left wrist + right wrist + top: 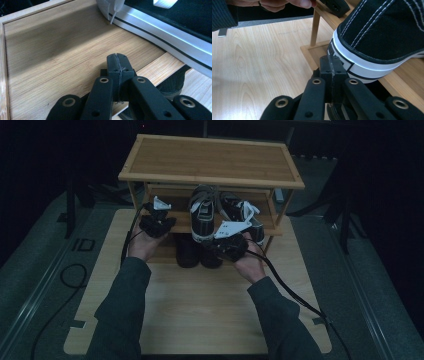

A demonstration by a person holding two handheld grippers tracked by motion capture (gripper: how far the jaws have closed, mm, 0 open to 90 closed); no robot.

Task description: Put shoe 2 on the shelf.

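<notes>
A bamboo shoe rack (210, 160) stands on a light wooden board (210, 305). Two black sneakers with white soles (202, 215) (240, 212) sit on its middle shelf, and darker shoes (192, 252) lie underneath. My left gripper (159, 221) is shut and holds nothing; it hovers over the bare left part of the middle shelf (62, 50), with a sneaker's white sole (170, 37) to its right. My left gripper's jaws (117, 62) are pressed together. My right gripper (220, 244) (332, 65) is shut too, with nothing in it, just short of the sneaker's heel (372, 50).
The rack's top shelf is bare. A white lace tip (112, 18) hangs by the sneaker's toe. A rack post (315, 27) stands left of the heel. The other hand (274, 3) shows at the top of the right gripper view. Cables (295, 295) trail across the board.
</notes>
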